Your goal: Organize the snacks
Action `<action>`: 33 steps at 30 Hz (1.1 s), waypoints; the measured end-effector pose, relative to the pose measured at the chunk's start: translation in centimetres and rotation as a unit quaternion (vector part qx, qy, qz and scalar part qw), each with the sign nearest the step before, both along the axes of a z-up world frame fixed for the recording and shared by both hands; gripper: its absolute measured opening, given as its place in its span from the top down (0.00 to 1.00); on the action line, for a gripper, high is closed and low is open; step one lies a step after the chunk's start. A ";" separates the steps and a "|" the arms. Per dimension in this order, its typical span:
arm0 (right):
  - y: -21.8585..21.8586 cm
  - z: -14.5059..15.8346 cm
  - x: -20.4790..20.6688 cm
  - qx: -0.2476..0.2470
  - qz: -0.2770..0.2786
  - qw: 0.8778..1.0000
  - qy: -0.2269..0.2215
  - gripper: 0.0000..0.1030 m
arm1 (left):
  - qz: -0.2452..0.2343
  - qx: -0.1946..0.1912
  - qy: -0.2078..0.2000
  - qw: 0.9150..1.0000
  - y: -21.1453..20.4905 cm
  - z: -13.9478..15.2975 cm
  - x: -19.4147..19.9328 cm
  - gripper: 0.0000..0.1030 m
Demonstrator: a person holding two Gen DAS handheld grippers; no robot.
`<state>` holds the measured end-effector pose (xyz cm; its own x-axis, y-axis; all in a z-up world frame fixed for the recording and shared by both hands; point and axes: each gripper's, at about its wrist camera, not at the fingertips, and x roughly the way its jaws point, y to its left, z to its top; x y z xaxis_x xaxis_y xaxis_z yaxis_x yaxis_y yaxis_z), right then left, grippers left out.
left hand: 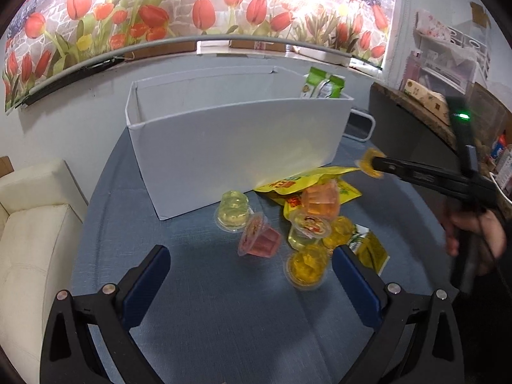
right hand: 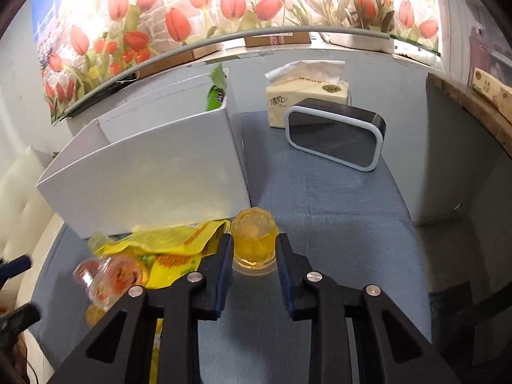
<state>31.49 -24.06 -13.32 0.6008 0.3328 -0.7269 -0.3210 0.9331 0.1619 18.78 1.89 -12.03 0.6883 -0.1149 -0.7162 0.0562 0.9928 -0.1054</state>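
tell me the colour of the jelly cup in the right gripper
Amber yellow jelly cup, clearest in the right wrist view.

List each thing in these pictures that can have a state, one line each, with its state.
Right tongs: shut on the orange jelly cup, held off the table.
Left tongs: open, empty.
White box: open top, upright.
Green bag: standing in the box.
Yellow bag: lying flat.
Pink jelly cup: tipped on its side.
Tissue pack: opened, one tissue sticking out.

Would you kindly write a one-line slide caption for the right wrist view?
Right gripper shut on a yellow jelly cup, beside the white box on the blue table.
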 end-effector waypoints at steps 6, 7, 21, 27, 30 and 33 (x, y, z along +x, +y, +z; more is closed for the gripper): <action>-0.8 -1.1 -1.1 -0.001 0.001 1.000 0.008 0.81 | 0.004 -0.010 0.013 1.000 0.2 -1.0 0.1 0.00; -0.9 -1.1 -1.0 -0.001 0.002 1.000 0.010 0.81 | 0.003 -0.008 0.014 1.000 0.1 -1.0 0.1 0.00; 0.2 -3.2 0.4 -0.035 0.010 0.999 0.039 0.40 | -0.008 -0.006 0.006 1.000 -0.3 -0.3 -0.4 0.00; 0.4 -3.5 1.3 -0.036 0.010 0.999 0.027 0.40 | -0.004 -0.011 0.010 1.000 0.3 -0.6 -0.5 0.00; 0.2 -3.5 2.6 -0.016 0.002 0.999 0.031 0.40 | -0.005 -0.012 0.009 1.000 0.4 -0.7 -0.4 0.00; 0.7 -3.6 3.8 -0.021 -0.002 0.999 0.031 0.40 | -0.006 -0.012 0.012 1.000 0.3 -0.8 -0.3 0.00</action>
<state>35.27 -23.36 -16.88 0.5559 0.3000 -0.7753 -0.3086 0.9404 0.1426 18.45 2.18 -12.85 0.6688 -0.1398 -0.7302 0.0651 0.9894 -0.1298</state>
